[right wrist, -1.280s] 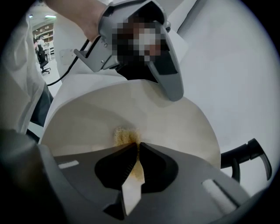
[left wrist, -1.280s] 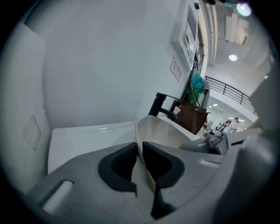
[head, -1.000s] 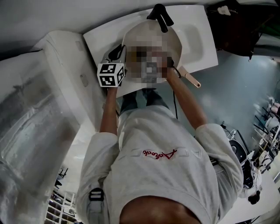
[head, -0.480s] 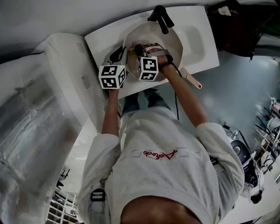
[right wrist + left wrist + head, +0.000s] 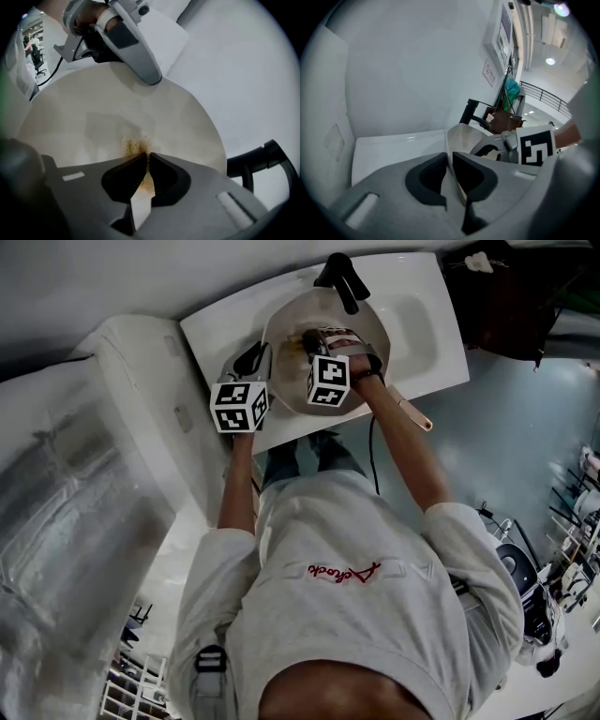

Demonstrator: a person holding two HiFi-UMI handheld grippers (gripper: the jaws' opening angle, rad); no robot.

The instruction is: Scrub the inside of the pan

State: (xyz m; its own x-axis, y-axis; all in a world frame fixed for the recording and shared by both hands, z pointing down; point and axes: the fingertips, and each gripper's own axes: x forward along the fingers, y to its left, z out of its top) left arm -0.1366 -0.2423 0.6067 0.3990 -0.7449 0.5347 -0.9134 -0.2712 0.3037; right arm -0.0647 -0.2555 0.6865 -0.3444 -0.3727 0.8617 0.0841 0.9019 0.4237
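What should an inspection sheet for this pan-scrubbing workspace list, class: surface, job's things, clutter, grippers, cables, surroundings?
Surface: white counter.
Job's things: cream pan with black handle; brownish scrubber against its inside.
Clutter: pale-handled utensil at the counter's edge.
Grippers: left gripper shut on the pan's rim; right gripper shut on the scrubber.
Cables: black cable beside the right arm.
Surroundings: white wall, grey floor.

Pan floor (image 5: 93, 117) free around my right gripper (image 5: 146, 159); black tap (image 5: 342, 277) over far rim, my left gripper (image 5: 450, 164) on left rim.
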